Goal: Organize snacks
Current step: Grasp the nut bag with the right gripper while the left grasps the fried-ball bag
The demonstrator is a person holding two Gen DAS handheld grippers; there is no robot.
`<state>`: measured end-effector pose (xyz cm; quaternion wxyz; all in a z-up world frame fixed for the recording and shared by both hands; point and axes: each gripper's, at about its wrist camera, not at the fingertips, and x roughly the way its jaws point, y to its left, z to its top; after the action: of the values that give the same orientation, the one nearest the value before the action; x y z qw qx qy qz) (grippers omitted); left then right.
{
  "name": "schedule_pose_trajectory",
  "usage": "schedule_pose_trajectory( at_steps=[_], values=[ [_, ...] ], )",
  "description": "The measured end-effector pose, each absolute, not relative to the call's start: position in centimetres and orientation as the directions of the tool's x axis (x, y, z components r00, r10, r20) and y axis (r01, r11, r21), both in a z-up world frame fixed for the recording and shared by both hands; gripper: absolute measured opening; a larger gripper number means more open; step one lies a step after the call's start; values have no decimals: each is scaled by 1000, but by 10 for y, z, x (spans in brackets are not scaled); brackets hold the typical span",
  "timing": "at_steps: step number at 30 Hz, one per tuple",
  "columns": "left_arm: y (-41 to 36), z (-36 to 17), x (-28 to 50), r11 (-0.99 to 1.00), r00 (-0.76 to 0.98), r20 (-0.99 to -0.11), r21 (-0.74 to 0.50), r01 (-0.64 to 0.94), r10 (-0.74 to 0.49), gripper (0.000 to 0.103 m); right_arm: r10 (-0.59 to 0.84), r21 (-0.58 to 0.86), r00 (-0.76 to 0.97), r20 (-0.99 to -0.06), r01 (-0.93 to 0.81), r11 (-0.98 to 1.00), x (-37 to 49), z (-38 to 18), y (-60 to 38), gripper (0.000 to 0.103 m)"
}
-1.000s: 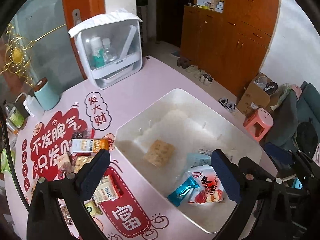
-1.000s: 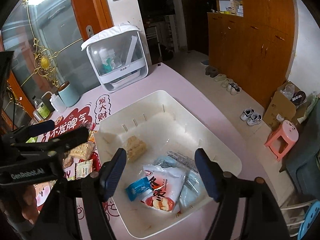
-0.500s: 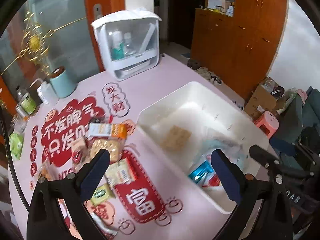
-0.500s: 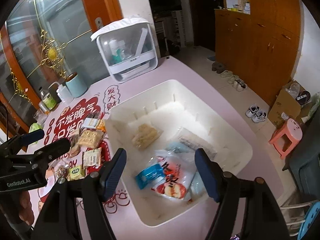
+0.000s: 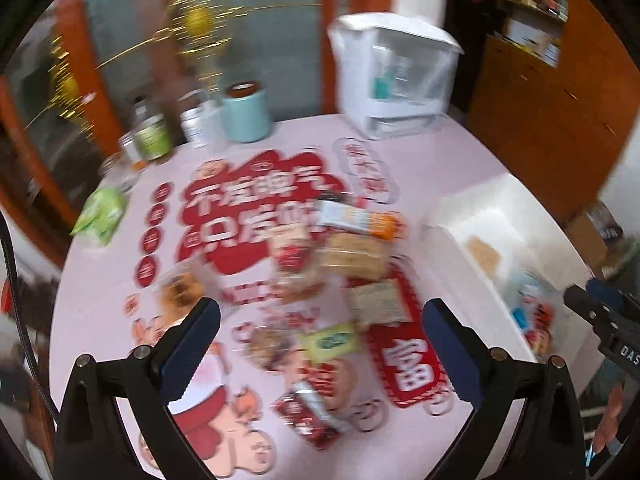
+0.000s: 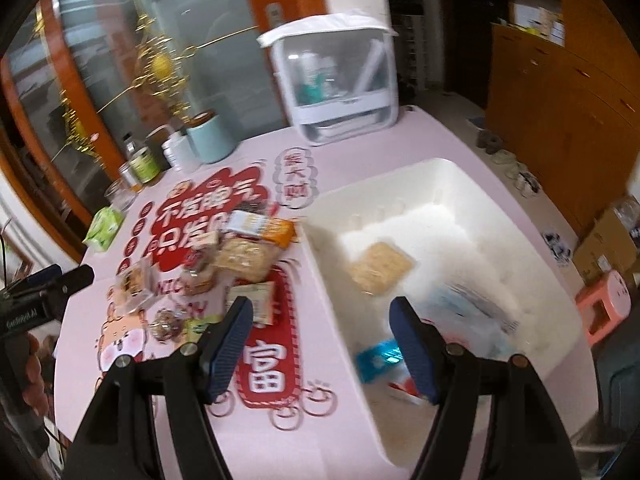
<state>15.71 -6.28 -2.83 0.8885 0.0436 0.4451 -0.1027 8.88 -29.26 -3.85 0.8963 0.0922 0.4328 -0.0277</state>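
1. Several snack packets lie in a loose pile on the pink tabletop, on its red printed graphics, just left of the white bin as the right wrist view shows it.
2. In the pile we make out an orange-and-white bar wrapper at the far edge, a cracker pack just below it, and a small green packet nearer us. The left view is motion-blurred, so we can't read any labels.
3. Inside the bin: one cracker pack lies alone toward the far end; a blue packet and a clear-and-white bag sit at the near end, partly hidden by the tool's finger.
4. Our right tool is spread with nothing between its pads, straddling the bin's left wall.
5. Our left tool is also spread and empty, hanging above the near part of the pile.
6. Each tool shows at the edge of the other's view.
7. Far edge of the tabletop: a teal cup, several jars, and a white lidded container with bottles inside. A green pack lies apart at the left.
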Motion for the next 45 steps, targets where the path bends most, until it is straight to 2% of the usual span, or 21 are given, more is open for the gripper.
schedule_pose_trajectory(
  at_steps=[9, 14, 17, 25, 30, 35, 36, 38, 39, 45],
  values=[
    [39, -30, 178, 999, 599, -799, -45, 27, -53, 101, 139, 119, 601, -787, -73, 990, 144, -41, -210, 72],
    [76, -43, 198, 998, 585, -811, -59, -35, -27, 101, 195, 104, 569, -799, -188, 977, 172, -60, -158, 87],
    [91, -57, 213, 996, 563, -826, -71, -58, -27, 101, 220, 94, 538, -814, -252, 963, 186, -76, -130, 88],
    [113, -106, 255, 991, 475, -878, -113, -75, -65, 101, 249, 113, 372, -894, -350, 930, 218, -150, -76, 89],
    [107, -139, 278, 994, 416, -906, -104, -31, -81, 101, 259, 149, 262, -930, -374, 915, 226, -192, -58, 89],
    [100, -172, 298, 996, 362, -928, -88, 7, -85, 101, 291, 189, 208, -934, -404, 895, 222, -210, -52, 88],
    [98, -180, 301, 997, 347, -934, -83, 9, -81, 101, 300, 196, 208, -931, -406, 892, 222, -210, -53, 88],
    [96, -193, 308, 997, 322, -944, -78, 7, -76, 101, 319, 216, 213, -924, -398, 891, 222, -210, -57, 69],
    [95, -200, 311, 997, 312, -947, -77, 8, -76, 101, 347, 246, 210, -914, -395, 885, 223, -210, -60, 65],
    [92, -229, 320, 996, 266, -961, -87, -26, -77, 101, 355, 249, 216, -909, -400, 882, 217, -209, -59, 58]
  ],
)
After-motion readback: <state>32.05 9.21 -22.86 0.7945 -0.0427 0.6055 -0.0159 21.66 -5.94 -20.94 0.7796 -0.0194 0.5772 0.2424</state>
